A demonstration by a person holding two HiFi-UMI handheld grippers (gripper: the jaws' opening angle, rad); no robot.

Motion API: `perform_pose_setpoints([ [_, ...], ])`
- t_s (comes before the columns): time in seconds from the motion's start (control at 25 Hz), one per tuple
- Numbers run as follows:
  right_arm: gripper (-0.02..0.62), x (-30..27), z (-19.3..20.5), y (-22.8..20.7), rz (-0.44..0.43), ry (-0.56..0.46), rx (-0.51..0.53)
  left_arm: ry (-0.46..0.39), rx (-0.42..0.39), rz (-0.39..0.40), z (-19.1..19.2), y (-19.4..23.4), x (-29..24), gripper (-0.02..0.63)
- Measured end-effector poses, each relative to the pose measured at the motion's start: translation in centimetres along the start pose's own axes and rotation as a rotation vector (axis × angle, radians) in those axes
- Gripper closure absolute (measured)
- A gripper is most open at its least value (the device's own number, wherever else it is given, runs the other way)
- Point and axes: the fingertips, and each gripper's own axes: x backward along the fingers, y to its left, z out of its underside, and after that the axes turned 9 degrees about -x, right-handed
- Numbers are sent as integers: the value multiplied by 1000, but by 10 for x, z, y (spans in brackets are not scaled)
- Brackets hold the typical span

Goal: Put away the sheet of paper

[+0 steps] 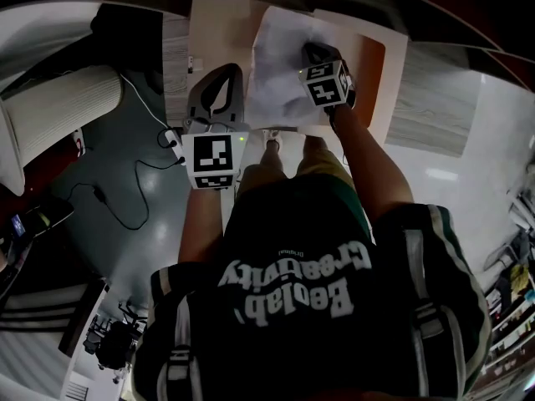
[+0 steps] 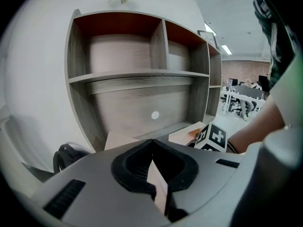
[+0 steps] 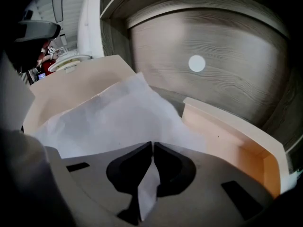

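Note:
The white sheet of paper (image 1: 280, 69) lies crumpled over a cream tray (image 1: 374, 61) with an orange inside, on the desk in front of the shelf. My right gripper (image 1: 322, 55) points down at the sheet's right part. In the right gripper view its jaws (image 3: 152, 145) are shut on a fold of the paper (image 3: 113, 122), and a strip of it shows between the pads. My left gripper (image 1: 221, 82) hovers left of the sheet above the cream board. Its jaws (image 2: 151, 142) meet at the tips, and I see nothing held between them.
A grey wooden shelf unit (image 2: 137, 77) with open compartments rises behind the desk. The tray's raised rim (image 3: 236, 126) runs along the right of the paper. A white chair (image 1: 58, 115) and black cables (image 1: 125, 195) are on the floor at left.

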Motion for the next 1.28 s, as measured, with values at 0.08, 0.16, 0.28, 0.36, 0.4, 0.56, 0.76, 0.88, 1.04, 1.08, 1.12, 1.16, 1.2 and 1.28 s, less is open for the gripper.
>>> perform_pose_setpoints([
  [0.08,552,-3,-2,6,-1,-6,-1,2,3,-5,2,1,2,588],
  [0.16,552,-5,-5,8,-2,-9,-10,4,7,-9,3,1,2,588],
  [0.28,552,-7,-8,10,-16,-14,22,5,7,-11,4,2,4,588],
  [0.36,552,-6,-8,7,-19,-17,42,5,6,-14,4,3,6,588],
  [0.4,552,-5,-7,5,-15,-19,50,4,6,-15,4,3,7,588],
  [0.56,552,2,-1,-9,-1,-12,93,1,9,-19,5,5,9,588],
  [0.76,552,10,7,-30,14,3,124,-3,11,-14,4,4,9,588],
  [0.88,552,15,10,-39,24,12,125,-8,10,-6,1,2,7,588],
  [1.04,557,25,2,-34,-1,-14,98,-15,8,1,-2,0,4,588],
  [1.08,557,28,-2,-27,-22,-24,100,-16,9,2,-2,0,4,588],
  [1.12,557,30,-5,-18,-46,-31,107,-17,9,3,-2,0,3,588],
  [1.16,557,31,-7,-8,-70,-34,115,-17,8,4,-2,1,3,588],
  [1.2,557,32,-9,2,-93,-34,125,-18,8,5,-2,1,2,588],
  [1.28,557,31,-9,21,-135,-27,151,-19,9,8,-2,1,2,588],
])
